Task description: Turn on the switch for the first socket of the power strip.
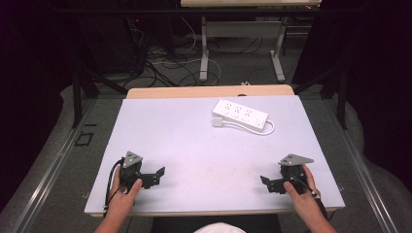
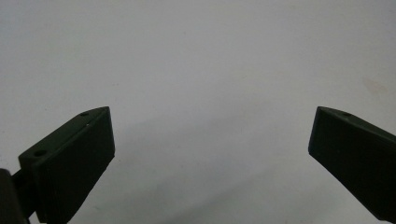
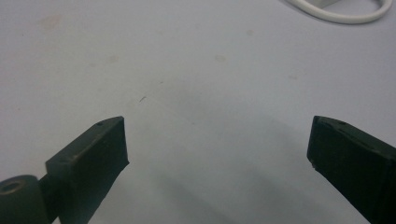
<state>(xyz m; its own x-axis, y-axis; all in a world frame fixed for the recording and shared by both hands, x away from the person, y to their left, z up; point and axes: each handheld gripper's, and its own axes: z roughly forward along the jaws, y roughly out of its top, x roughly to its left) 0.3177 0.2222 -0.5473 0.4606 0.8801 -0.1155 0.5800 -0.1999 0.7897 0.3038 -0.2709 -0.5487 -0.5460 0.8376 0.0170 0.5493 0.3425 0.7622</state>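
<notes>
A white power strip (image 1: 240,114) lies flat at the back right of the white table (image 1: 194,145), its white cable (image 1: 266,130) looped beside it and a white plug (image 1: 217,122) at its near-left end. A loop of that cable (image 3: 345,16) crosses the top of the right gripper view. My left gripper (image 1: 156,175) rests near the front left, held by a hand, its jaws wide apart over bare table (image 2: 210,70). Near the front right my right gripper (image 1: 267,182) is also open with nothing between its jaws (image 3: 217,135). Both are well short of the strip.
A wooden strip (image 1: 209,91) edges the table's far side. Beyond it are desk legs (image 1: 204,58) and tangled cables (image 1: 165,68) on the floor. Dark frame posts (image 1: 76,97) stand at both sides.
</notes>
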